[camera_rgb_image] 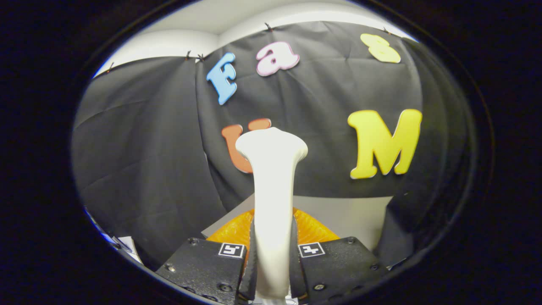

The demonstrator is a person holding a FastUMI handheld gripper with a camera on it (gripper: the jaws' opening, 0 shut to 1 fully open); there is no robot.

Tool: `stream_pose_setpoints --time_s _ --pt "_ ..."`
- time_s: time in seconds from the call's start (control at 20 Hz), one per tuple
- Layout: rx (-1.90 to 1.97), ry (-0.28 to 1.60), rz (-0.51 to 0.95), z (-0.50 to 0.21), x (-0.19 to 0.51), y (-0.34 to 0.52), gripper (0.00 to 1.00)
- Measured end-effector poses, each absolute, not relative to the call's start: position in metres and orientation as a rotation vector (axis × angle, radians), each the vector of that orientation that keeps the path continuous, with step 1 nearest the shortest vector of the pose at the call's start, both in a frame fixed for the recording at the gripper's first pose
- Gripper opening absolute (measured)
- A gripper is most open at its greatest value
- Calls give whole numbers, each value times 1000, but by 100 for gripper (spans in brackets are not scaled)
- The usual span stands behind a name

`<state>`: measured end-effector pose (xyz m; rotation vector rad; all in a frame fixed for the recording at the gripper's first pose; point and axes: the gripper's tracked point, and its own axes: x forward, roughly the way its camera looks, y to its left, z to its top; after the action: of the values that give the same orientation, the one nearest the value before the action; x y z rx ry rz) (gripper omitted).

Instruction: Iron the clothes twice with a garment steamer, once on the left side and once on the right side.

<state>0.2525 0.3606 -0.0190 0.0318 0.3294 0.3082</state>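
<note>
Between the two fingers of the gripper (272, 271) stands the white garment steamer (272, 199), its slim handle clamped from both sides by the pads, so the gripper is closed firmly on it. On the upper face of each finger sits a small square black-and-white marker (231, 250), one on either side of the handle; these carry a coded pattern only, and no brand name or readable wording shows on the steamer's smooth, plain body. From the grip the handle rises straight ahead along the fingers and widens at its far end into a flared, flattened head (271, 146), which is held upright against the booth's black cloth wall. Just beyond the fingers, low behind the handle, lies an orange garment (315, 231) with a ribbed or crinkled surface, resting on a pale grey tabletop (351, 216). The steamer's head is raised well above that orange fabric and is not touching it. Off to the left of the fingers, low down, some white papers (125, 245) are partly seen, too small to read.
</note>
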Motion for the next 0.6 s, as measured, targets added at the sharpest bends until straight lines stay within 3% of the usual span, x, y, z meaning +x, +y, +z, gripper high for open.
stream_pose_setpoints --time_s 0.2,0.6 --pt "20 193 251 34 201 304 33" --pt "-19 16 -35 104 120 155 33"
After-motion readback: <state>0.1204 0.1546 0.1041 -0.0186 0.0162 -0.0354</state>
